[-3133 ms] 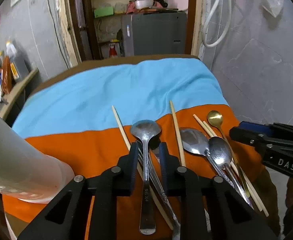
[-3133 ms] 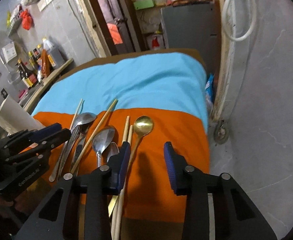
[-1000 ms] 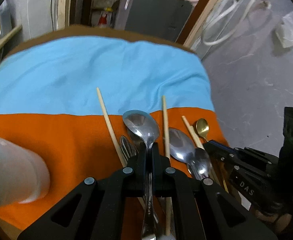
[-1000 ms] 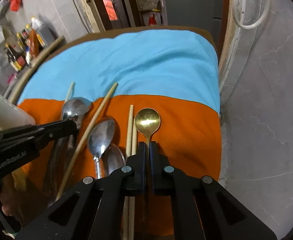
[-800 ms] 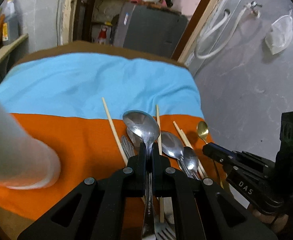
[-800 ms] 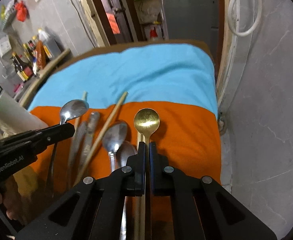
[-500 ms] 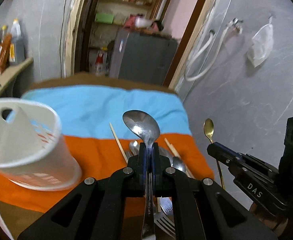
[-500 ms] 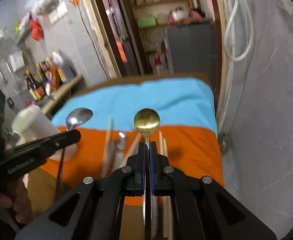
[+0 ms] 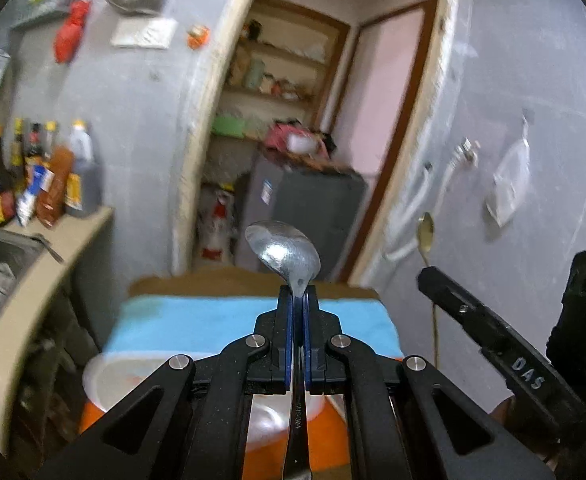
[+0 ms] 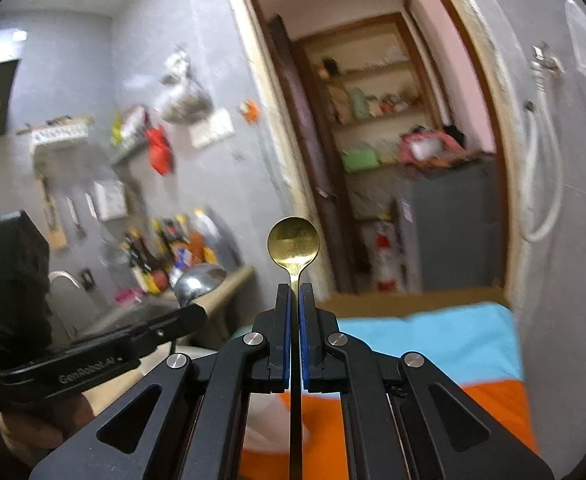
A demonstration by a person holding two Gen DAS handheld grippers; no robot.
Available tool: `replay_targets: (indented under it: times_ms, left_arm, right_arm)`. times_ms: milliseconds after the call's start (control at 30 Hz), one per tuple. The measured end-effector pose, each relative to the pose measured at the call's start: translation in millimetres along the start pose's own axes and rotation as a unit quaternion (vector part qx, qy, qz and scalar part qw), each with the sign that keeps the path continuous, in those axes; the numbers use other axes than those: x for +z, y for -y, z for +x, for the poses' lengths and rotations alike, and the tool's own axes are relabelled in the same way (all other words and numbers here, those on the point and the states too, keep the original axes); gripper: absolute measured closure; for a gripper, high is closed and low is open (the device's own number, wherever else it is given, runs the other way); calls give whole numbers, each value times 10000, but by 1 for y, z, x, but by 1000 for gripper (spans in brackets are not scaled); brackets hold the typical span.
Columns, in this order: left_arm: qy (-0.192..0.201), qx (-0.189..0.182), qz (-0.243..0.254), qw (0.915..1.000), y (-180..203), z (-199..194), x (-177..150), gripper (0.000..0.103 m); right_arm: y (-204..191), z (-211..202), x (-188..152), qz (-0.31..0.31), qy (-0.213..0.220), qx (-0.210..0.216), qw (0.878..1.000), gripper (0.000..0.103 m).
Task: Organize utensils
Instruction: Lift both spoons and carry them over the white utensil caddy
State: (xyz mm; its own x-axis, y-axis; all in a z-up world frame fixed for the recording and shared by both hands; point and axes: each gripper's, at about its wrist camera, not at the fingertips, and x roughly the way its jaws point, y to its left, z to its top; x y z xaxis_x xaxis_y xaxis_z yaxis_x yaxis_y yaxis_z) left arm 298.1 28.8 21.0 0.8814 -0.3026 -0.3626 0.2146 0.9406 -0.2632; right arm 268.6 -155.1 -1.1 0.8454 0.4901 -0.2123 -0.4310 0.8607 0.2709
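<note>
Steel and brass aloft: both grippers raised near level, aimed at doorway.
Change: up off orange-and-blue cloth [image 9: 197, 320] since a second ago; white cup [image 9: 105, 384] now beneath.
Left gripper [image 9: 297, 300]: clamped on steel spoon [image 9: 285, 250], bowl upright.
Right gripper [image 10: 294, 298]: clamped on gold spoon [image 10: 293, 242], bowl upright.

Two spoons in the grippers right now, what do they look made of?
Silver spoon in the left gripper: likely stainless steel, polished; the bowl throws bright mirror highlights and the handle bears stamped lettering. Gold spoon in the right gripper: metal with a brassy gold finish, semi-gloss sheen; plating or solid brass cannot be told from the look.
</note>
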Motion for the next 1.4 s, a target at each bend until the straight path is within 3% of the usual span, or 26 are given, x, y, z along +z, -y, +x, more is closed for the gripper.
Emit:
replay_targets:
  times_ms: [233, 467, 733, 1000, 1400]
  left_arm:
    - [449, 335, -359, 9978, -83, 4, 9, 101]
    - [759, 267, -647, 9947, -124, 12, 0, 101]
    - [1025, 413, -512, 9926, -116, 19, -30, 101]
    - [1173, 615, -197, 9910, -108, 26, -49, 101]
    - [1065, 694, -29, 9919, -110, 26, -70, 101]
  right_arm:
    - [-39, 46, 10, 292, 419, 703, 9962, 101]
    - [-27, 85, -12, 742, 480, 908, 9919, 101]
    - [-7, 95, -49, 819, 462, 898, 9915, 101]
    - [-11, 98, -67, 433, 497, 828, 9944, 101]
    - [-30, 97, -85, -179, 436, 683, 9965, 100]
